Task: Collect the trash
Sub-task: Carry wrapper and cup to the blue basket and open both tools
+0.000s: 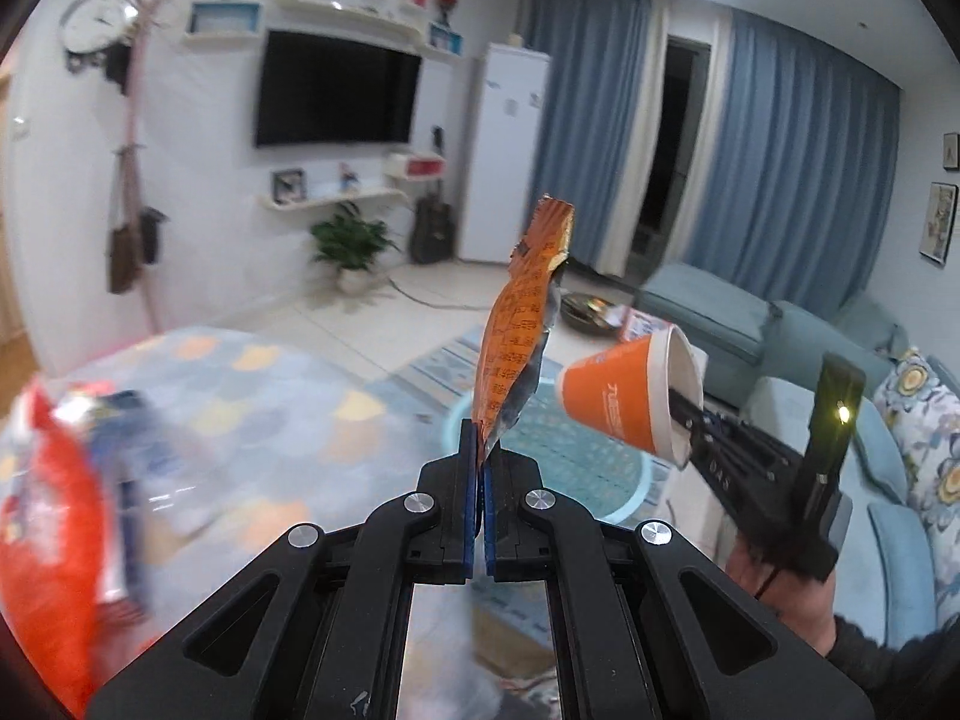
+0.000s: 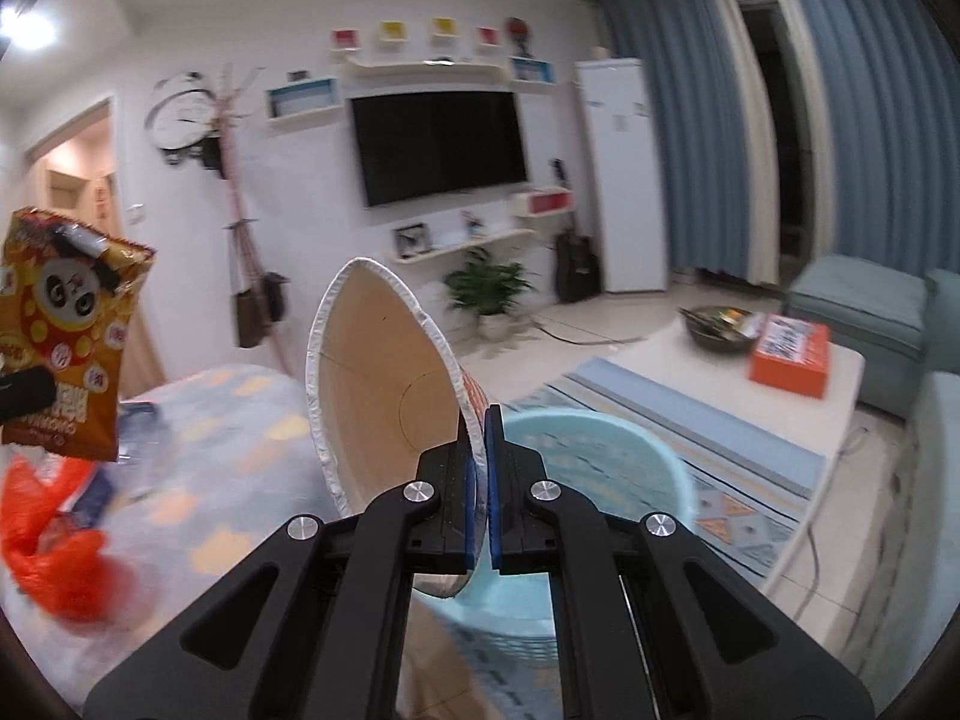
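Left tool (image 1: pixel 480 468) clamped tight on the bottom edge of an orange snack bag (image 1: pixel 522 324), upright above a pale blue basket (image 1: pixel 576 456). Right tool (image 2: pixel 478 468) pinched shut on the rim of an orange paper cup (image 2: pixel 384 378), tipped on its side over the same basket (image 2: pixel 648 456). Red plastic bag (image 2: pixel 48 528) left on the patterned worktop (image 2: pixel 240 432).

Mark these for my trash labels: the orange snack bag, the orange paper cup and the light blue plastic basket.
orange snack bag (image 1: pixel 516 336), left wrist view, on its printed side above the clamp.
orange paper cup (image 2: pixel 384 372), right wrist view, on its tan inner wall.
light blue plastic basket (image 2: pixel 672 456), right wrist view, on its rim.
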The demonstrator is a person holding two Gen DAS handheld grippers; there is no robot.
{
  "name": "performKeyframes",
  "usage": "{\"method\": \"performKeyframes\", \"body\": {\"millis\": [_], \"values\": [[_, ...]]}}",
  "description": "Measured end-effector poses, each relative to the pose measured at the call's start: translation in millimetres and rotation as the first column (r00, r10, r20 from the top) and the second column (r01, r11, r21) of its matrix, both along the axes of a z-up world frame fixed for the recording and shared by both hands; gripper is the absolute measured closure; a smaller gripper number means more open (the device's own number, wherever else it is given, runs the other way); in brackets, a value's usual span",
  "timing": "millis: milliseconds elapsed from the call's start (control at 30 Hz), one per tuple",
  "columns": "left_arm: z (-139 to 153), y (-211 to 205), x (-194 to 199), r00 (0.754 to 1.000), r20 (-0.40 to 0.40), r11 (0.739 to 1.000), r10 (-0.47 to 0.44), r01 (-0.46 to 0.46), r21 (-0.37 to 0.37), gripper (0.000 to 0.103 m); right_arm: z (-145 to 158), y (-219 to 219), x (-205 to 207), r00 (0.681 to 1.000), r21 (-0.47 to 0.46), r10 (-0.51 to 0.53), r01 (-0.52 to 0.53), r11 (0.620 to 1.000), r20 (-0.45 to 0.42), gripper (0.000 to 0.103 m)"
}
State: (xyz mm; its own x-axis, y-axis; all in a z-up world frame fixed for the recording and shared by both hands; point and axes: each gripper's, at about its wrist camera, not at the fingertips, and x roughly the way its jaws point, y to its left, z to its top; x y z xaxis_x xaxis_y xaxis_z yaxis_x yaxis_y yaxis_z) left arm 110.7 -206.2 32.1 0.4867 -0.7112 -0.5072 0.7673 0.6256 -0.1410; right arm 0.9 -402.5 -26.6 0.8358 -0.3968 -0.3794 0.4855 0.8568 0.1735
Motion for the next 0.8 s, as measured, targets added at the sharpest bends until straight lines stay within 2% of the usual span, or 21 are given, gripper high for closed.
{"method": "performKeyframes", "body": {"millis": [133,267,433,500,533,567,633,800], "values": [[-24.6,-58.2,29.4,0.995,-0.074,0.998,-0.059,0.061,0.023,0.103,-22.9,-30.4,3.3,0.998,0.028,-0.048,0.049,0.998,-0.043,0.101],[-52.8,-95.7,51.8,0.985,-0.147,0.994,-0.089,0.097,0.048,0.103,-42.6,-52.3,11.8,0.994,0.055,-0.078,0.083,0.995,-0.078,0.101],[-78.6,-127.0,69.8,0.976,-0.202,0.991,-0.085,0.103,0.081,0.101,-61.4,-70.1,29.2,0.987,0.082,-0.091,0.102,0.991,-0.130,0.101],[-85.1,-134.2,74.9,0.973,-0.218,0.991,-0.074,0.097,0.096,0.086,-66.0,-74.0,33.6,0.986,0.092,-0.090,0.103,0.990,-0.142,0.100],[-88.4,-136.5,75.9,0.973,-0.223,0.990,-0.060,0.087,0.115,0.060,-68.2,-75.3,34.6,0.984,0.094,-0.095,0.110,0.990,-0.152,0.100],[-89.5,-134.9,74.9,0.973,-0.228,0.989,-0.030,0.061,0.132,0.040,-68.5,-73.2,34.5,0.982,0.092,-0.103,0.118,0.989,-0.155,0.100],[-86.4,-124.8,74.4,0.973,-0.230,0.993,0.004,0.023,0.113,0.034,-69.0,-72.2,33.7,0.981,0.086,-0.115,0.130,0.988,-0.158,0.099],[-72.0,-101.4,71.5,0.976,-0.215,0.995,0.039,-0.017,0.102,0.033,-67.2,-68.8,32.7,0.977,0.080,-0.131,0.147,0.986,-0.170,0.089]]}}
